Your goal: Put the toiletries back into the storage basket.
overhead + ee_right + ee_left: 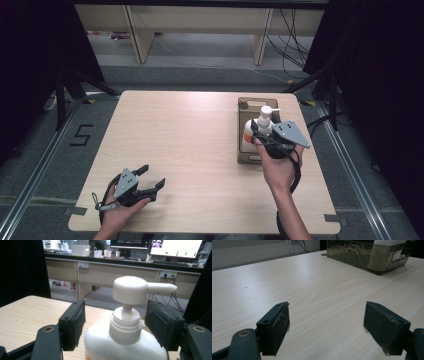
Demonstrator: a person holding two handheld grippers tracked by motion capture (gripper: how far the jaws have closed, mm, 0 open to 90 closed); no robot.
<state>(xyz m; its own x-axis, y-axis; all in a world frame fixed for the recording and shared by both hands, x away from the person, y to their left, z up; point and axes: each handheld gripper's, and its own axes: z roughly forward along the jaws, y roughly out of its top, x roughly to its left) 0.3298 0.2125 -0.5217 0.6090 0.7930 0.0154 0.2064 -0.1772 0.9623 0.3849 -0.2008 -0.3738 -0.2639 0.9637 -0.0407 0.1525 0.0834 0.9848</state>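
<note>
A white pump bottle (248,132) with an orange label stands upright in a dark brown tray (243,156) at the table's right side. My right gripper (262,131) reaches in from the near side at the bottle's top. In the right gripper view the gripper (115,322) stands open, and the bottle's neck (125,326) and pump head sit between the two pads with a gap on each side. My left gripper (153,176) rests low over the table near the front left corner. It (325,325) is open, with bare wood between its pads.
The light wooden table (190,135) spreads between the two hands. The tray's worn wall (362,255) lies far ahead of the left gripper. Dark curtains flank the table, wooden furniture legs and cables stand behind it, and a "5" (81,135) is taped on the floor at left.
</note>
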